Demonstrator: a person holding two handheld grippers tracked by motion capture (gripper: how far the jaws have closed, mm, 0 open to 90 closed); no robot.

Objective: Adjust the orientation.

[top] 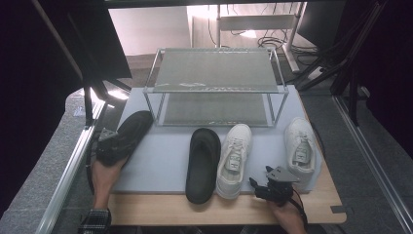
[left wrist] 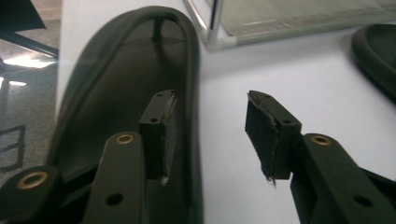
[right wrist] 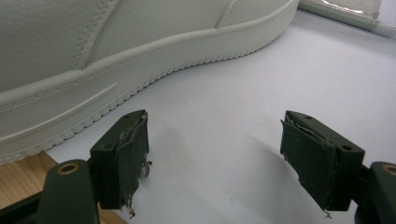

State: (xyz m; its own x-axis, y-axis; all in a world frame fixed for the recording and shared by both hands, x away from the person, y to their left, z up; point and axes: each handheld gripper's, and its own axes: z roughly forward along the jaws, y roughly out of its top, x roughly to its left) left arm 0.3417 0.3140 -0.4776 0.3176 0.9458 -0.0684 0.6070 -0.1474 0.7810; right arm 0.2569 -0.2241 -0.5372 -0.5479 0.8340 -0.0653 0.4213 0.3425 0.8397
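Observation:
Two black slippers and two white sneakers lie on a pale grey mat (top: 165, 161). One black slipper (top: 131, 129) lies at the mat's left edge. My left gripper (top: 108, 141) is at its heel end, open. In the left gripper view its jaws (left wrist: 210, 105) straddle the slipper's (left wrist: 116, 84) right side wall, one jaw inside, one over the mat. The second slipper (top: 203, 163) lies beside a white sneaker (top: 234, 158). My right gripper (top: 258, 187) is open just right of that sneaker's heel, with the sneaker's sole (right wrist: 116, 56) to the left of its empty jaws (right wrist: 215, 126). The other sneaker (top: 301, 146) lies far right.
A two-tier metal mesh shoe rack (top: 214, 85) stands at the back of the mat, both shelves bare; its corner (left wrist: 219, 28) is just beyond the left slipper. The mat lies on a wooden table (top: 170, 202). Metal rails run along both table sides.

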